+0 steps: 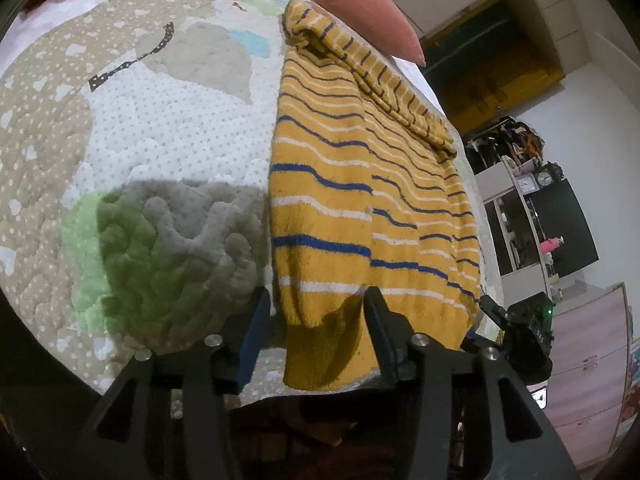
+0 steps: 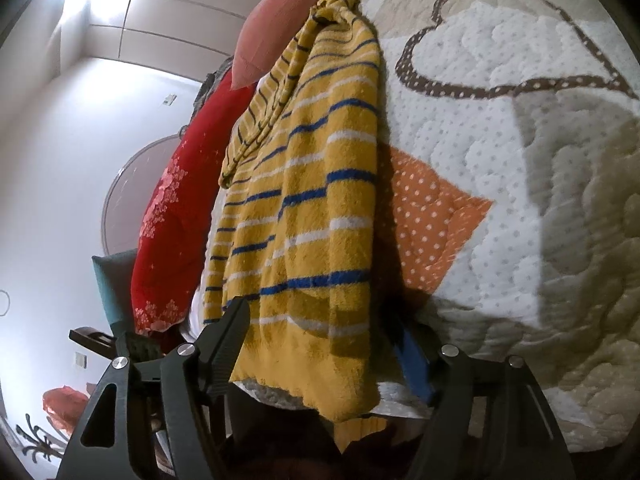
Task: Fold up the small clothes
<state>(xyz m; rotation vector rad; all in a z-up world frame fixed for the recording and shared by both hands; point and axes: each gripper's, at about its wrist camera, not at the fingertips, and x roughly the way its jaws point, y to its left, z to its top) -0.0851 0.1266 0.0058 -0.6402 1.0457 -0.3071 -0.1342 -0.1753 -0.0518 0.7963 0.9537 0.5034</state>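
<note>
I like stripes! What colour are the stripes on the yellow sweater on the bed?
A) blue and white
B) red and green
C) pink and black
A: the yellow sweater lying on the quilt has blue and white stripes across it.

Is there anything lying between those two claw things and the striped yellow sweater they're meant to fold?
Nothing visible does. The left gripper and the right gripper both stand open with the hem of the yellow striped sweater directly between their fingers. Only the quilt lies beside the sweater, and the pink pillow sits beyond its far end.
</note>
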